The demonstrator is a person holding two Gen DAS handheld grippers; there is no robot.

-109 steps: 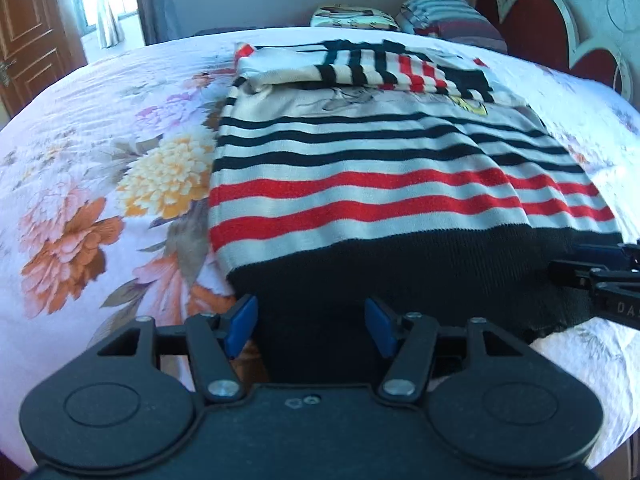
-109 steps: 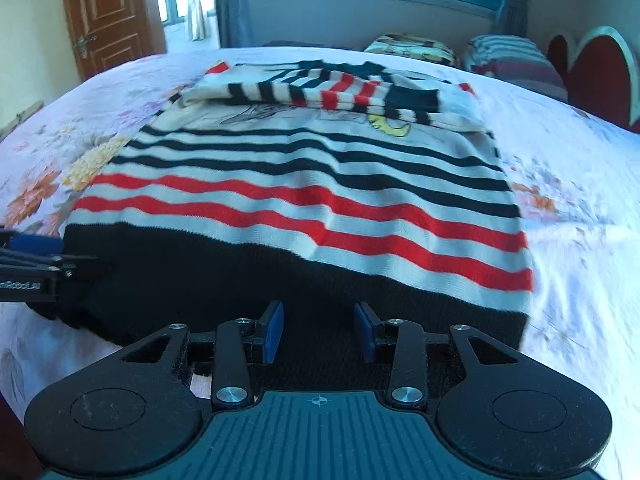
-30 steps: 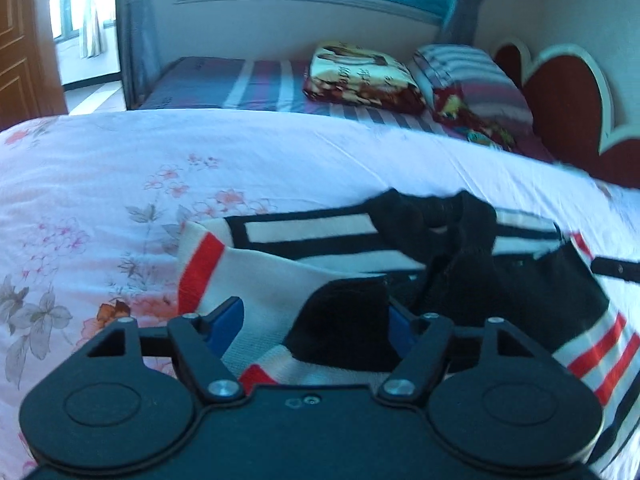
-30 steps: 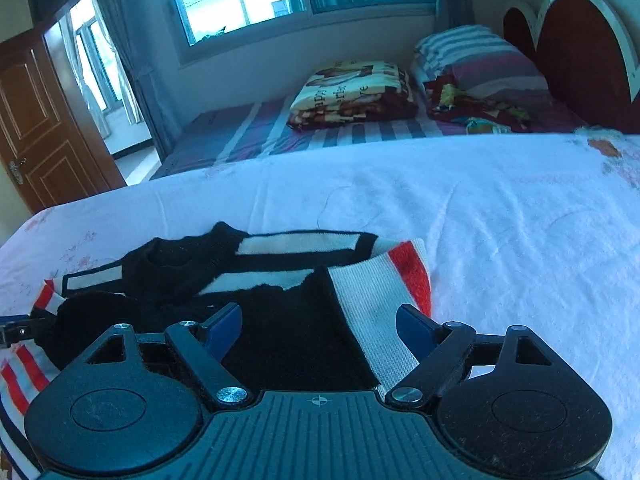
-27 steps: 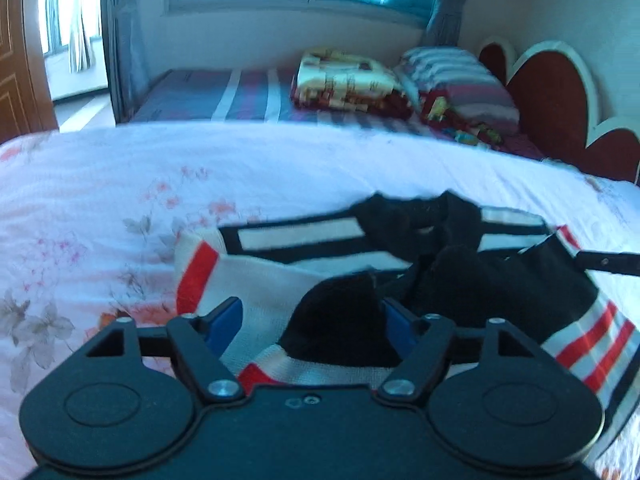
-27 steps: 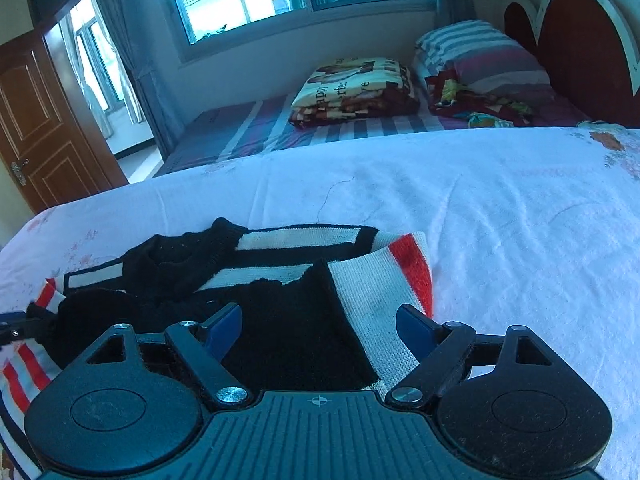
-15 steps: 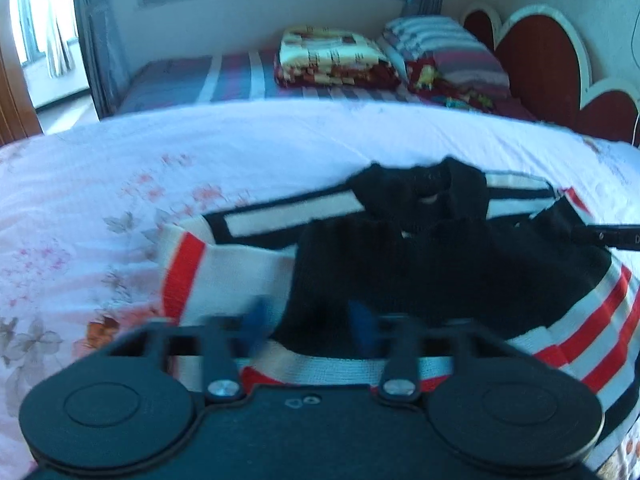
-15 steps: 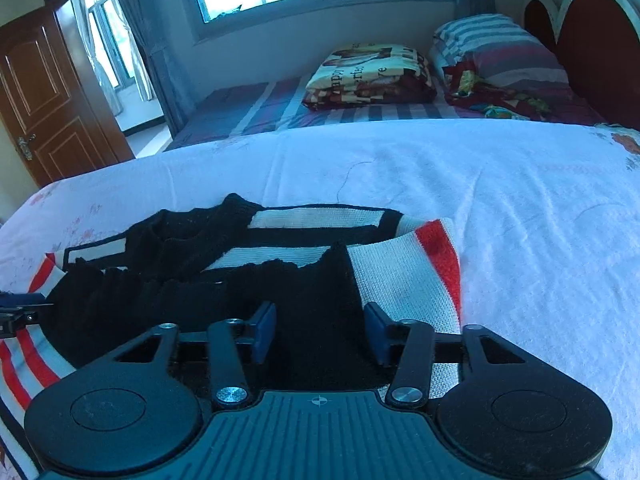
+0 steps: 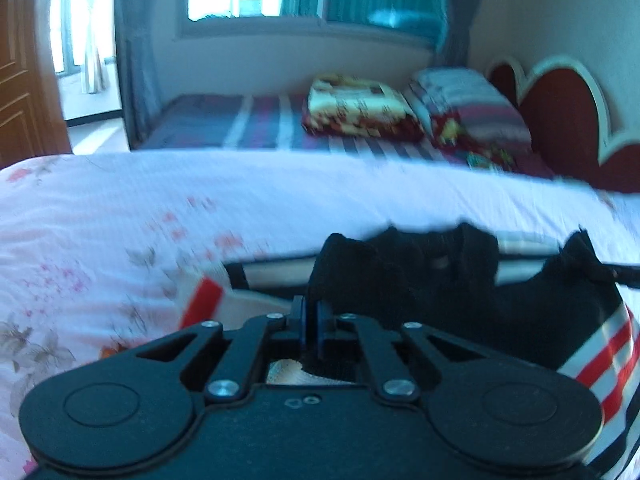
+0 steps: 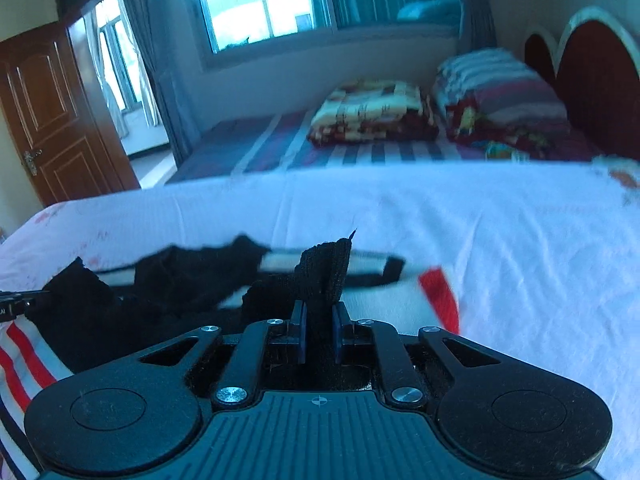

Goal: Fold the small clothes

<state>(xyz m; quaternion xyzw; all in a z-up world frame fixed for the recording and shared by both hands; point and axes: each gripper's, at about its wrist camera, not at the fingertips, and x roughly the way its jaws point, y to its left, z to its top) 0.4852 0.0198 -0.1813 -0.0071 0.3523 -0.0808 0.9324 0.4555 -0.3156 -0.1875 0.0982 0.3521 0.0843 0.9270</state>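
A small striped sweater [image 9: 460, 292], black, white and red, lies folded over on the floral bedsheet [image 9: 120, 216]. My left gripper [image 9: 311, 322] is shut on the sweater's black hem near its left side. My right gripper [image 10: 319, 330] is shut on the black hem [image 10: 326, 276] near the right side, and a flap of it sticks up between the fingers. The sweater's collar and striped top [image 10: 208, 268] lie just beyond. The other gripper's tip shows at each view's edge [image 10: 16, 304].
The bedsheet [image 10: 500, 232] stretches to the far side and right. Beyond it lies a striped mattress [image 9: 248, 124] with a folded blanket [image 9: 356, 108] and pillows [image 10: 500, 96]. A red headboard [image 9: 560, 120] stands at right, a wooden door [image 10: 52, 116] at left.
Both grippers have closed from open onto the black hem. They earlier carried the hem from the near edge up to the collar end, folding the sweater over. Both views are now blurred by motion.
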